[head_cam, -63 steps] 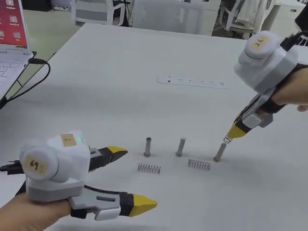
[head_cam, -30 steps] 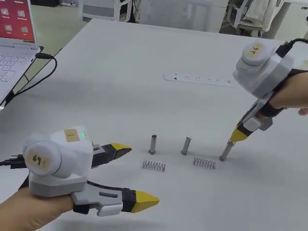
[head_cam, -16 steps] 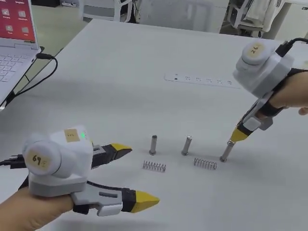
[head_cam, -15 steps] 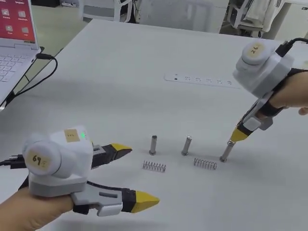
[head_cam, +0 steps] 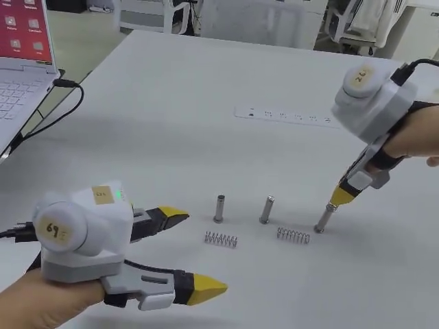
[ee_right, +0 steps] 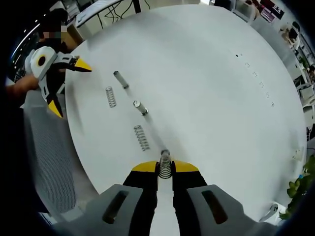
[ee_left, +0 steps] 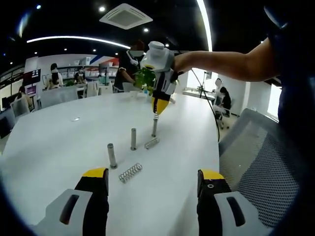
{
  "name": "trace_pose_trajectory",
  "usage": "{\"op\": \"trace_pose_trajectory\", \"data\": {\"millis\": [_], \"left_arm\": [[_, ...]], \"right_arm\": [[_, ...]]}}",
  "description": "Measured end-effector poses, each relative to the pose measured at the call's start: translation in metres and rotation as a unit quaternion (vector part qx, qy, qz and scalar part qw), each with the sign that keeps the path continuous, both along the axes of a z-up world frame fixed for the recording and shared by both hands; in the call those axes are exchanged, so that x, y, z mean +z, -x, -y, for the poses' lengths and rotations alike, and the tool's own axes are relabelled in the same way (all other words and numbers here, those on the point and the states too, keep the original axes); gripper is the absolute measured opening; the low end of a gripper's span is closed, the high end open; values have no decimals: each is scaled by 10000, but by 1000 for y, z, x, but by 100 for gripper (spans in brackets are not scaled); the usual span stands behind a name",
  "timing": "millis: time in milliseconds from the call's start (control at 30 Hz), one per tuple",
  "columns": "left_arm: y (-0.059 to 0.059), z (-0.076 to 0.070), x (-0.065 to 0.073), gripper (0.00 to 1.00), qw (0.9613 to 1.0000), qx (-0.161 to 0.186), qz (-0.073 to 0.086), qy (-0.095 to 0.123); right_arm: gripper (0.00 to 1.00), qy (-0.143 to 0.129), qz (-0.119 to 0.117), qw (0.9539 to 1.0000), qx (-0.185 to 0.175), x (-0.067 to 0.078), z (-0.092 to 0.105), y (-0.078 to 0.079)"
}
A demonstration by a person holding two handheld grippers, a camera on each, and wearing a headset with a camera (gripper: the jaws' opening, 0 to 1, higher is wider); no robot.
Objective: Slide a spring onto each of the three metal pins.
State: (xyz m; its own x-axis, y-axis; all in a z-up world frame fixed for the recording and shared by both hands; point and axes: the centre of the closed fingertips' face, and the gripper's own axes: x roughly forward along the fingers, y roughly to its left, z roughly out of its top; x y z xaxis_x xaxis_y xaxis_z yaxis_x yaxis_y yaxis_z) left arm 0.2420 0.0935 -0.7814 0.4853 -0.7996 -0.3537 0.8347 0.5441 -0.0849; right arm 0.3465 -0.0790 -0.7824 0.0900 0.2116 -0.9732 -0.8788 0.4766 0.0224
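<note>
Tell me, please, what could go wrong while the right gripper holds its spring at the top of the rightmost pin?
1. The right gripper pinches the spring at the tip of the rightmost pin; slightly off-axis, it may catch, buckle and flick away.
2. That pin looks tilted and nothing steadies it, since the left gripper hangs open well aside; a sideways push could topple it.
3. A loose spring lies by its base and could get knocked.

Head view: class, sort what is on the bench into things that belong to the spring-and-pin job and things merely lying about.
Job: left pin, middle pin, right pin, left loose spring, right loose spring, held spring, right gripper, left gripper.
Lying about: power strip, laptop, cable.
</note>
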Motion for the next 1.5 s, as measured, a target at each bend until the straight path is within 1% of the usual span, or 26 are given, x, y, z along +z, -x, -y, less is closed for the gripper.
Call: {"op": "trace_pose_trajectory", "data": {"millis": [100, 333, 633, 833, 1067, 1500], "left_arm": [[0, 0, 0, 70, 10000, 0, -1, -8], [0, -1, 1, 69, 10000, 14, 9, -3], [0, -1, 0, 69, 10000, 18, 12, -8], [0, -1, 1, 69, 10000, 20, 22, -6], [0, -2, 0, 69, 10000, 32, 11, -18], [1, -2, 0, 69, 10000, 37, 4, -15]], "right_arm": [[8, -14, -26, 10000, -6, -2, -2, 1], [8, 45, -74, 10000, -34, -11, -1, 1], [8, 94, -110, 9999, -57, -20, -1, 1], [8, 160, -148, 9997, -55, -31, -2, 2], [8, 172, -187, 9996, -127, -42, -1, 2], [8, 255, -247, 9993, -144, -52, 0, 4]]}}
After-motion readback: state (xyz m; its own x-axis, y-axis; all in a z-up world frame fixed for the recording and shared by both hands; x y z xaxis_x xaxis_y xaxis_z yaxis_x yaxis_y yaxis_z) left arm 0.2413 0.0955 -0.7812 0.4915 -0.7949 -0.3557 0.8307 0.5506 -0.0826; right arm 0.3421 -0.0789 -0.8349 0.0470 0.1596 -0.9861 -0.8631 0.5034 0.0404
